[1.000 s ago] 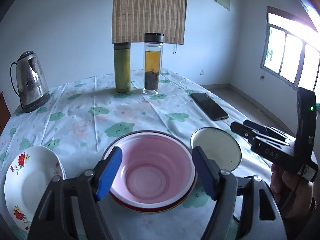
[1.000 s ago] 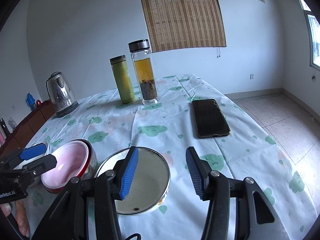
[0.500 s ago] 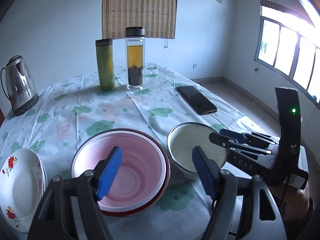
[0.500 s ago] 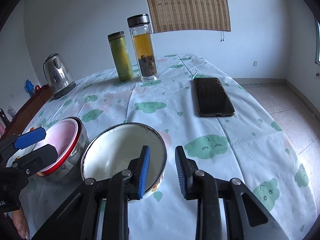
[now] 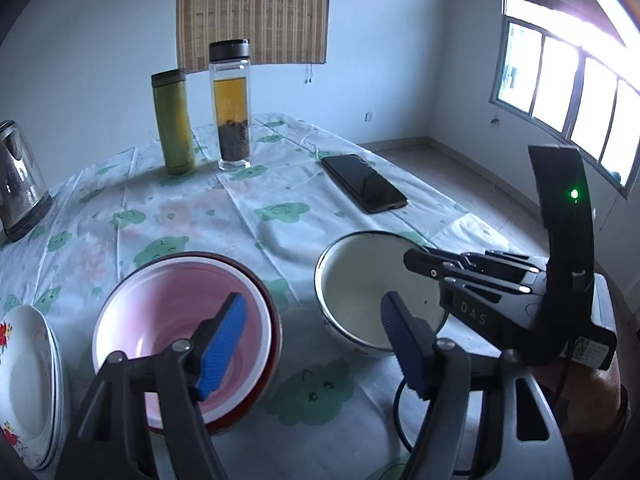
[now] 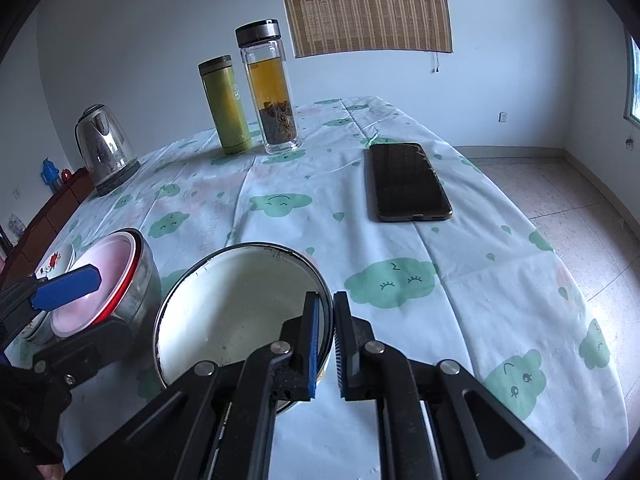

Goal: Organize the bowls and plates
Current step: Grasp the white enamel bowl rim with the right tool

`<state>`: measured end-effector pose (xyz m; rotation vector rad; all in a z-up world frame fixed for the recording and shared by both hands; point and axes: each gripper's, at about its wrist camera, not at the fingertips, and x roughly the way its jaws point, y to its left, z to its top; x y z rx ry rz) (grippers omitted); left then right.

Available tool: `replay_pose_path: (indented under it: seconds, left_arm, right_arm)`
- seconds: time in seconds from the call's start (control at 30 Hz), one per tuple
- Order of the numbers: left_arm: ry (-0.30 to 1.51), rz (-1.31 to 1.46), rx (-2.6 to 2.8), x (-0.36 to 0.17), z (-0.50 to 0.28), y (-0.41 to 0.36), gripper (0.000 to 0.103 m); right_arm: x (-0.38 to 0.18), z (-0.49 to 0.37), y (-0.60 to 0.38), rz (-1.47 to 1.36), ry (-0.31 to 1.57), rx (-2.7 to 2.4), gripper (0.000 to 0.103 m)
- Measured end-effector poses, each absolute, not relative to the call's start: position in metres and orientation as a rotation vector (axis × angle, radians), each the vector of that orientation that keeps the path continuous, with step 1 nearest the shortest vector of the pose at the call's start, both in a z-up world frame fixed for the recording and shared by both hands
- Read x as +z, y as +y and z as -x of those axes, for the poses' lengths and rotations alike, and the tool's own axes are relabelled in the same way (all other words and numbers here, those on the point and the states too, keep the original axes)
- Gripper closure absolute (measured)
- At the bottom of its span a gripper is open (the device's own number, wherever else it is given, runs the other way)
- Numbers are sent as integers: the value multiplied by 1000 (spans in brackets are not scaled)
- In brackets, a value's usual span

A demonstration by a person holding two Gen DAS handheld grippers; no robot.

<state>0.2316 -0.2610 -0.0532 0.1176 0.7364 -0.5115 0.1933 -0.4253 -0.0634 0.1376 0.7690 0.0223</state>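
A white enamel bowl (image 6: 236,312) with a dark rim stands on the tablecloth; it also shows in the left wrist view (image 5: 360,280). My right gripper (image 6: 325,340) is shut on its right rim, one pad inside and one outside. A pink bowl (image 5: 180,320) nested in a red-rimmed metal bowl sits to its left, also in the right wrist view (image 6: 112,268). My left gripper (image 5: 312,344) is open and empty, above the gap between the two bowls. A stack of white flowered plates (image 5: 28,380) lies at the far left.
A black phone (image 6: 408,182) lies on the table's right side. A green flask (image 6: 226,106) and a glass tea bottle (image 6: 270,88) stand at the back. A steel kettle (image 6: 106,144) stands back left. The table edge drops to the floor on the right.
My right gripper has closed from wide open onto the white bowl's rim. My left gripper has shifted right, away from over the pink bowl.
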Motion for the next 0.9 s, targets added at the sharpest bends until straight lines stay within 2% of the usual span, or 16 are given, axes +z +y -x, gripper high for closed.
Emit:
replay_pose_path:
  seconds: [0.07, 0.13, 0.2, 0.9]
  left_arm:
    - [749, -134, -519, -56, -232, -267, 51]
    - [746, -133, -532, -55, -230, -271, 51]
    - [758, -127, -545, -55, -229, -275, 59]
    - [809, -145, -542, -77, -237, -309, 59]
  right_arm:
    - [-63, -193, -429, -135, 766, 5, 95]
    - [-62, -192, -435, -136, 764, -16, 95]
    - [-62, -191, -439, -152, 761, -17, 95]
    - [-63, -190, -446, -204, 761, 21, 95]
